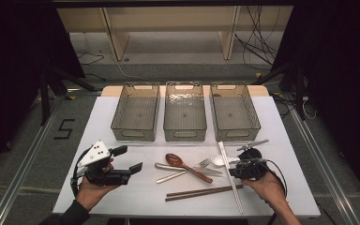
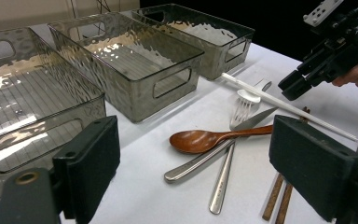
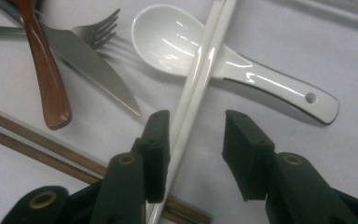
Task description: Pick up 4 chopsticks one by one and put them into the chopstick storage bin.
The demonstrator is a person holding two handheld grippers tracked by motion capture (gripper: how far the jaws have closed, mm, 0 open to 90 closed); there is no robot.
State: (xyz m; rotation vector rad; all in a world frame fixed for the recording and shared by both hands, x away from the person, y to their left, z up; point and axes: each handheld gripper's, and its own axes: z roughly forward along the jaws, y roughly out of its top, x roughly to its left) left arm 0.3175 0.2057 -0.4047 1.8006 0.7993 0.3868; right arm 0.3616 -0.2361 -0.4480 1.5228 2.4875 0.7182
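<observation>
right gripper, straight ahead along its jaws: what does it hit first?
Most likely the white chopsticks: the right gripper straddles them, jaws open, one pad close beside them. The white spoon lies just beyond, under the chopsticks. How far the jaws are above the table is unclear.

three bins (image 1: pixel 184 115) behind cutlery, white chopsticks (image 1: pixel 229 176) right of wooden spoon (image 1: pixel 187 167)

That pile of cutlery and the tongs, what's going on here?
A person holds tongs in each hand at a table. The right tongs straddle white chopsticks lying across a white spoon, not yet pinching them. The left tongs wait open. Three bins behind stand empty.
</observation>
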